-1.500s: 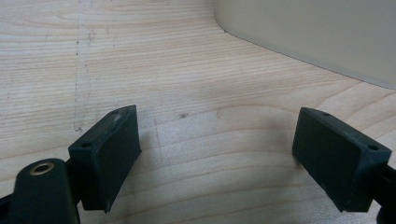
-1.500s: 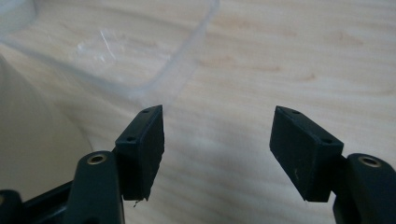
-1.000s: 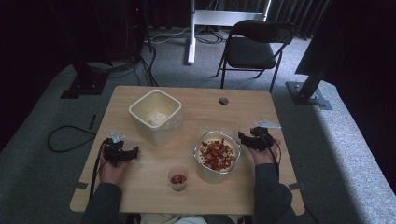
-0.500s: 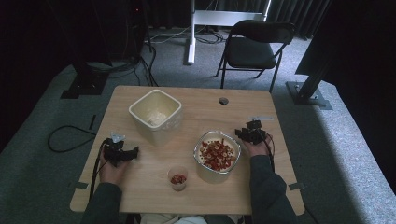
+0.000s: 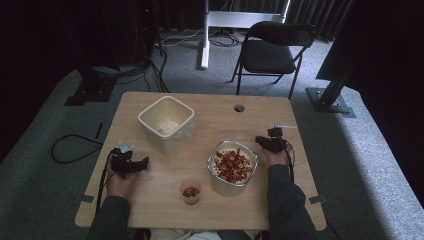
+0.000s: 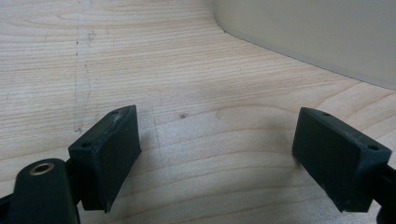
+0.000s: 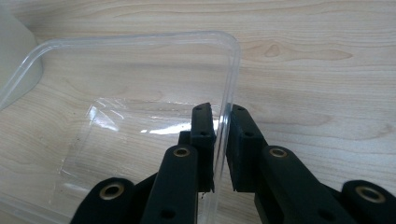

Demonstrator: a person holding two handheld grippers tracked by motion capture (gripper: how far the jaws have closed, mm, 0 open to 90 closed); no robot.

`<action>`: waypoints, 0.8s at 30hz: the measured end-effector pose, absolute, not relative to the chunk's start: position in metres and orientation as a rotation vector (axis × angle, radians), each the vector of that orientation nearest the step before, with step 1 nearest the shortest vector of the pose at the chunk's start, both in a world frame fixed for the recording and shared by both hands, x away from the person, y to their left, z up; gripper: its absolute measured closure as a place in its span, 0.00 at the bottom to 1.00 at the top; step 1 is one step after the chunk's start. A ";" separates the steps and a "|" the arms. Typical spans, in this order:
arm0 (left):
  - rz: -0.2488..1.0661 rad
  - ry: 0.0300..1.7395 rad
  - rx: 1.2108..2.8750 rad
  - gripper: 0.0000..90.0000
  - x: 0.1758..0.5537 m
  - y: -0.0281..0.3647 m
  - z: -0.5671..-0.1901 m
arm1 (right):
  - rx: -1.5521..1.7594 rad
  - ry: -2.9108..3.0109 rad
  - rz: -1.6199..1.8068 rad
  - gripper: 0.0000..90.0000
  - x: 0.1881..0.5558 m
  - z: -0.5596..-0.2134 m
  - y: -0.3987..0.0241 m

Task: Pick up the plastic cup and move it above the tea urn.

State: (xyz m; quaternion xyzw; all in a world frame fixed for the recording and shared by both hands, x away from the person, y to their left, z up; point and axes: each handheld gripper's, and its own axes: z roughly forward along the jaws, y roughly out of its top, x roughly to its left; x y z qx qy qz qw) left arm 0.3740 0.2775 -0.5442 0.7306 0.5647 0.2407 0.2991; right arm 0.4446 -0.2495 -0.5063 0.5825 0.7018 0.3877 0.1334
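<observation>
Clear container [image 7: 140,116] wall pinched between right gripper's [image 7: 219,140] just-closing jaws.

both forearms wear dark grey long sleeves [image 5: 282,200], entering at the bottom of the high view. the left gripper [image 5: 131,165] is black, topped by a grey three-cornered plate, with a black cable trailing off it. the right gripper [image 7: 219,140] is black too; its flat rectangular jaws carry small screw holes, and brass-coloured rivets dot the linkage arms behind them.
</observation>
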 end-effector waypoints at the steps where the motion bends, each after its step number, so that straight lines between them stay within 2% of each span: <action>1: 0.639 1.500 1.940 0.17 0.374 0.277 -0.544 | 1.688 2.042 1.123 0.90 0.445 -0.506 -0.249; 5: 0.639 1.500 1.940 0.17 0.374 0.277 -0.544 | 1.679 2.074 1.088 0.87 0.447 -0.504 -0.247; 12: 0.639 1.500 1.940 0.17 0.374 0.277 -0.544 | 1.658 2.055 1.050 0.96 0.451 -0.499 -0.244; 24: 0.639 1.500 1.940 0.17 0.374 0.277 -0.544 | 1.624 1.941 1.088 0.97 0.448 -0.471 -0.249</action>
